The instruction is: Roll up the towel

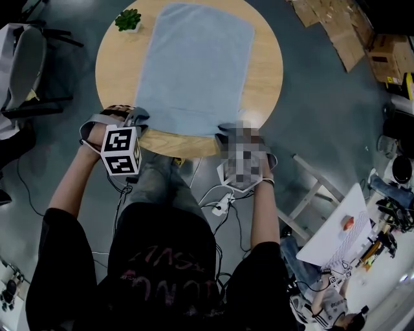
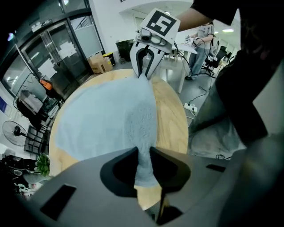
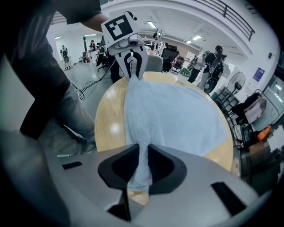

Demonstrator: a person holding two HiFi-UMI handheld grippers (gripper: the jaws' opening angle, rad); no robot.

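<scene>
Towel [image 1: 194,64] first: it is pale blue terry, spread flat and lengthwise across the round wooden tabletop [image 1: 266,71], with its far edge close to the tabletop's far edge. Its near edge runs along the tabletop's near edge, and nothing is rolled yet; the cloth lies in a single layer apart from the two pinched corners.

From my left gripper [image 2: 143,162] I see both jaws pressed onto the towel's near-left corner. The fabric is squeezed into a narrow ridge between the pads and a short flap hangs below them. From there the cloth runs along the near edge to the other tool.

My right gripper [image 3: 142,160] has its jaws clamped the same way on the near-right corner, with a thin fold of terry caught between the pads and a tail of it drooping over the wood underneath. Both tools point steeply down at the near edge of the tabletop, one at each towel corner, well apart from each other. The left one's marker cube [image 1: 121,150] faces up toward the head camera.

A small potted plant [image 1: 128,19] stands at the far-left edge of the tabletop, near the towel's far-left corner but not touching it. Bare wood shows along both long sides of the towel. Flattened cardboard [image 1: 336,29] lies on the floor beyond the far-right edge.
</scene>
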